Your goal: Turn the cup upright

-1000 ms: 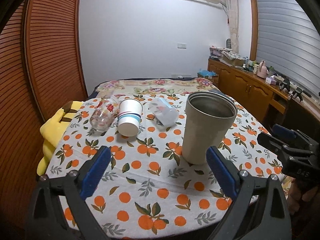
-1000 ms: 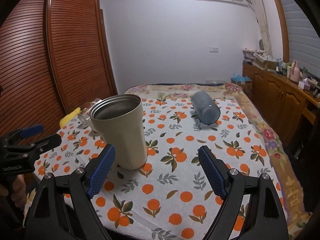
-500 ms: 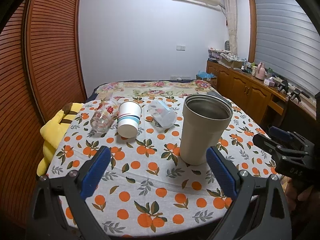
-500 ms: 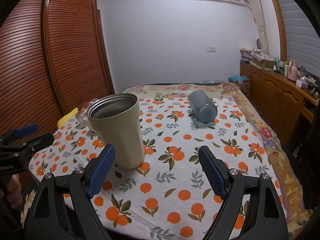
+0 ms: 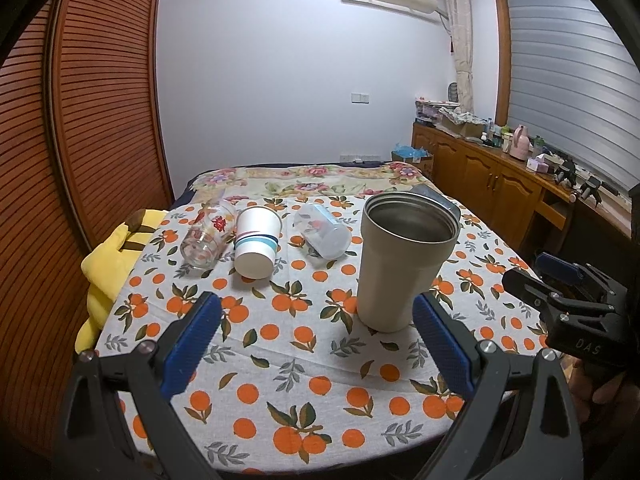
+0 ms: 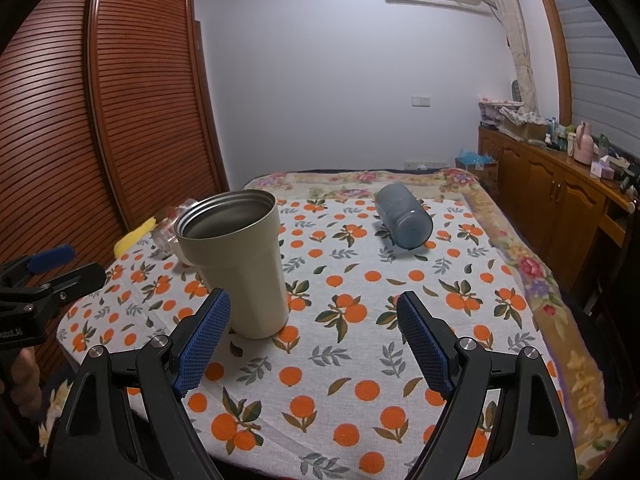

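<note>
A beige steel-lined tumbler (image 5: 402,264) stands upright on the orange-print tablecloth (image 5: 296,344); it also shows in the right wrist view (image 6: 240,264). A patterned glass (image 5: 206,234), a white paper cup (image 5: 256,242) and a clear plastic cup (image 5: 322,230) lie on their sides behind it. A grey-blue cup (image 6: 404,220) lies on its side at the far right. My left gripper (image 5: 316,340) is open and empty, near the table's front edge. My right gripper (image 6: 316,340) is open and empty, just right of the tumbler.
A yellow plush toy (image 5: 108,260) lies at the table's left edge. A wooden louvred wardrobe (image 5: 92,120) stands on the left. A wooden sideboard (image 5: 500,184) with clutter runs along the right wall. A floral blanket (image 5: 312,180) covers the far end.
Both grippers have drawn back and risen slightly from the table. The tumbler and the lying cups have not moved.
</note>
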Motion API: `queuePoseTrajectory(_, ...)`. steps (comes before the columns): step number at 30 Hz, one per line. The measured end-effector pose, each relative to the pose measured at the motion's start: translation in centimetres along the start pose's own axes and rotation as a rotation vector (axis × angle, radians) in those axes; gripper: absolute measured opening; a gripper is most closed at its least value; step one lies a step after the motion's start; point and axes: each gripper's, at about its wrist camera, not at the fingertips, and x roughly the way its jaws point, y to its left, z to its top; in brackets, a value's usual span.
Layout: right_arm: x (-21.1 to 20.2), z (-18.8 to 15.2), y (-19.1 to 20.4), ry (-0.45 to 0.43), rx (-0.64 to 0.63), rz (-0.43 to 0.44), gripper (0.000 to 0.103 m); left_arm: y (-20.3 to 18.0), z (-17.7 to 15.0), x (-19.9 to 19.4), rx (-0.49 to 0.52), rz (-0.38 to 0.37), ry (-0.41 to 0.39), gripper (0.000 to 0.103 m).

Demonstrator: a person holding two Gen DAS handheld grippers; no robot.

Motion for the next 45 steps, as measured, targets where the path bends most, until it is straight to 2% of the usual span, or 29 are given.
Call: queuePoseTrajectory(45,-0.12,-0.06,0.0,0.001,-0.001,-0.001,0.087,0.17,-0.49,0.16,-0.005,0.0,0.012,0.097)
